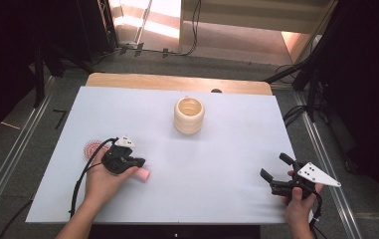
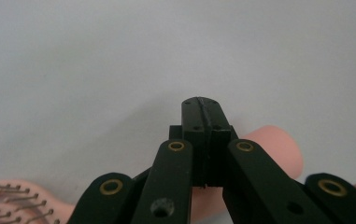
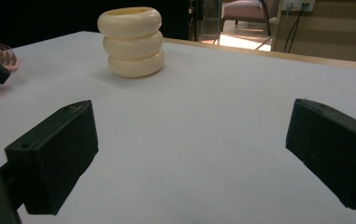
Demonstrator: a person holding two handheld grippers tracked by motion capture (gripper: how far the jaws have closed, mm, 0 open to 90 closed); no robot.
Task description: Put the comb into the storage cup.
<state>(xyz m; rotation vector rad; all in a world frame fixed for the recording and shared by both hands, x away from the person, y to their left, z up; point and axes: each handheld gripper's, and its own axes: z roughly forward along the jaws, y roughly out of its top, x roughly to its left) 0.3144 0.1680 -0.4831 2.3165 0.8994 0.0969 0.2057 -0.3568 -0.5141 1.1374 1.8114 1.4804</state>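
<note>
Hairbrush: pink hairbrush flat on the white desk, front-left, well apart from the cream ribbed pot at mid-desk.
Lie of the brush: round bristle head toward the left edge, handle running right, rounded end poking out past the left claw.
Left claw: left claw right over the handle, pinched fully together, pads meeting with nothing between them in the left gripper view; handle showing behind and under the 2 jaws, not clamped.
Right claw: right claw spread wide and empty, low over the desk at front-right, aimed toward the pot.
Weight: light, by the look of it; 1 claw should be plenty.
Stiffness: handle looks like hard moulded plastic, no give expected; thin metal-looking pins on the head likely springy and easy to bend.
Slip: smooth, rounded, glossy handle, so likely to roll or squirt out under a pinch near its tip.
Where to take hold: mid-handle, across its narrow width, clear of the pins.
What that calls for: opening up first, then dropping 1 jaw on each side of the handle.
Watch for: head-heavy sag, brush swinging nose-down if taken too near the handle end.
</note>
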